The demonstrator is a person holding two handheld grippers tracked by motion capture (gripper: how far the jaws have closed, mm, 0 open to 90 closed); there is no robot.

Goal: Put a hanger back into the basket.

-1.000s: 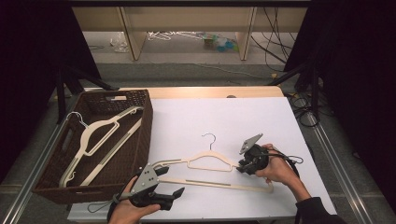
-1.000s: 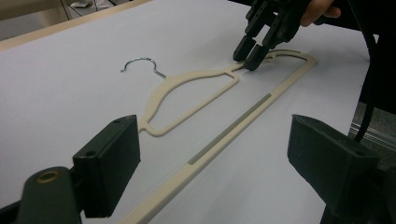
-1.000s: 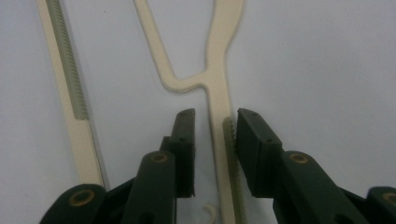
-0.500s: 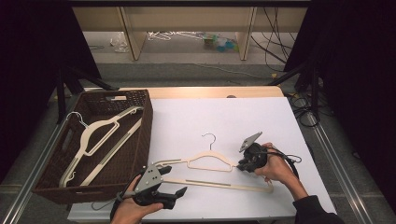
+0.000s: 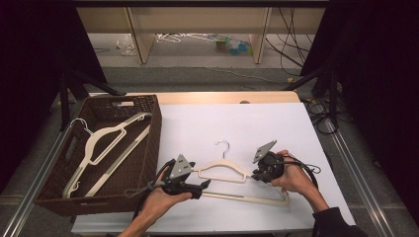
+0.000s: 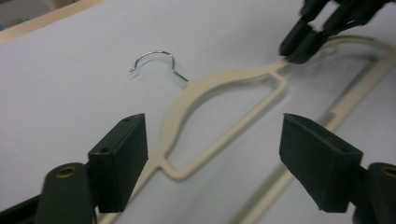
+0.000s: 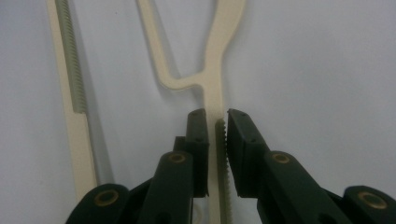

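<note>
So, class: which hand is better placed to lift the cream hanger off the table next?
Probably the right: its tongs are shut on the hanger shoulder. The left tongs stand open, straddling the other shoulder without pressing.

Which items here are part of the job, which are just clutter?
In the job:
- cream hanger on the white table
- right gripper, jaws shut on the hanger's shoulder
- left gripper, jaws open around the other shoulder, closing
- wicker basket holding two more hangers

Lying about:
- cables by the table's right edge
- hangers and bits on the floor behind

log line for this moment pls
right gripper: shut on hanger arm | left gripper: open, closing, astride other arm | basket: two hangers
</note>
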